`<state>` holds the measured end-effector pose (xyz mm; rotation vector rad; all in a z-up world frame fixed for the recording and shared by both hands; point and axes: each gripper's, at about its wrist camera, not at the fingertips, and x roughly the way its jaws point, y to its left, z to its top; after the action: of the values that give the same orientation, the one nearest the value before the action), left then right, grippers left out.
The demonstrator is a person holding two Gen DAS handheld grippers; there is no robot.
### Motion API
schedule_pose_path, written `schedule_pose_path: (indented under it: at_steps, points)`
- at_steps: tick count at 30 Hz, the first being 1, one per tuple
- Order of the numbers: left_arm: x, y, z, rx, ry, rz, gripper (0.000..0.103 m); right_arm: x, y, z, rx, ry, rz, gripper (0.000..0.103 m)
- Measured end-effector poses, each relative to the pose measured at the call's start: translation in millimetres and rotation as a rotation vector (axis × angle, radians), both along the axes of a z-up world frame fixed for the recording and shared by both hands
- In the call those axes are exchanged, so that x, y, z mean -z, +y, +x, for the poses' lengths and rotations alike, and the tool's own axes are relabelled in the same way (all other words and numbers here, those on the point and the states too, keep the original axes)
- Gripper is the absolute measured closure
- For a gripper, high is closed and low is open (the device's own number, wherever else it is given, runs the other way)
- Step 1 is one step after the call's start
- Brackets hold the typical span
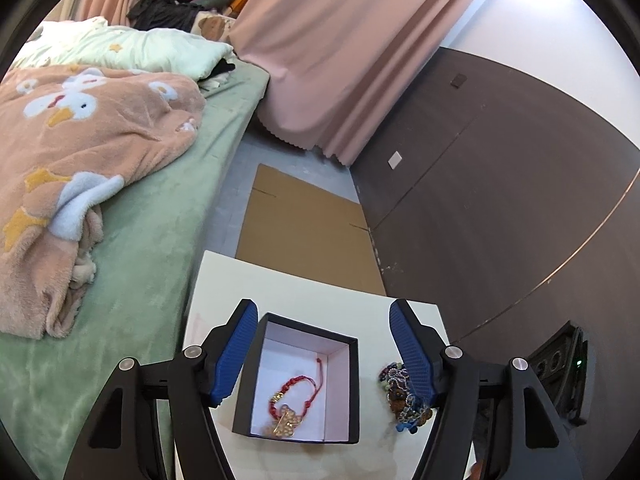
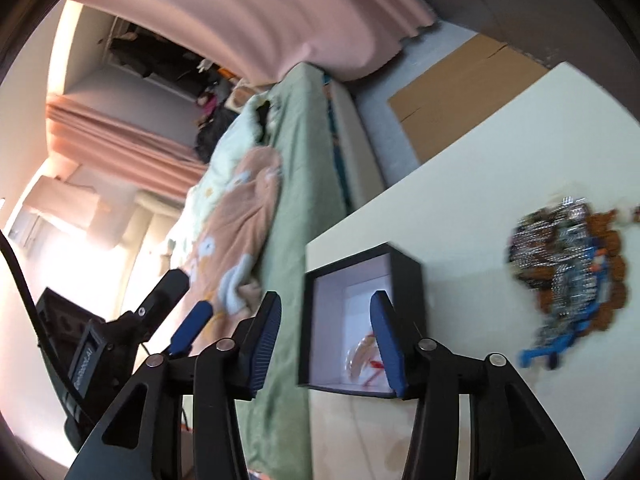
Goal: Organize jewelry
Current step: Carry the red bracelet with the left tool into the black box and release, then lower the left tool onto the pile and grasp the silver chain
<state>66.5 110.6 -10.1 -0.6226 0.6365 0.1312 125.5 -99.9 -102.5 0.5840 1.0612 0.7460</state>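
Box: a black box (image 1: 296, 376) with a pale lining stands open on the white desk (image 1: 304, 284), near the desk's bed-side edge.
Red bracelet: a red cord bracelet (image 1: 298, 390) lies on the box floor, with a gold butterfly-shaped piece (image 1: 285, 424) at its near end.
Loose pile: a heap of beaded jewelry (image 1: 404, 396), brown, blue and silver, lies on the desk beside the box, apart from it; the right wrist view shows it blurred (image 2: 568, 272).
Left claw: the left claw (image 1: 320, 356) hangs wide over the box, nothing between its blue pads; one pad (image 1: 234, 354) is in front of the box's outer wall, the other (image 1: 412, 356) overlaps the heap in the picture, and contact cannot be told.
Right claw: the right claw (image 2: 324, 344) stands parted and empty in front of the box (image 2: 364, 316); the bracelet (image 2: 366, 360) shows blurred beyond its fingers.
Desk surroundings: a bed (image 1: 168, 208) with a green sheet and a peach patterned blanket (image 1: 80, 152) is beside the desk; flat cardboard (image 1: 308, 236) lies on the floor beyond, under a pink curtain (image 1: 344, 56).
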Motion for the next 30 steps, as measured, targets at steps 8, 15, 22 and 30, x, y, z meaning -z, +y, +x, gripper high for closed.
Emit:
schedule_pose_path:
  at_steps: [8,15,22,30]
  points:
    - [3,-24,8,0.055,0.005,0.022,0.034,-17,-69,7,0.171,-0.025,-0.042,0.038]
    - [9,-55,15,0.112,0.017,0.042,0.034,-18,-104,9,0.231,-0.003,-0.086,0.036]
    - [15,-91,24,0.194,0.022,0.075,0.034,-13,-123,7,0.251,0.022,-0.122,0.036]
    - [23,-127,28,0.275,0.035,0.129,0.038,-6,-148,5,0.276,0.059,-0.143,0.036]
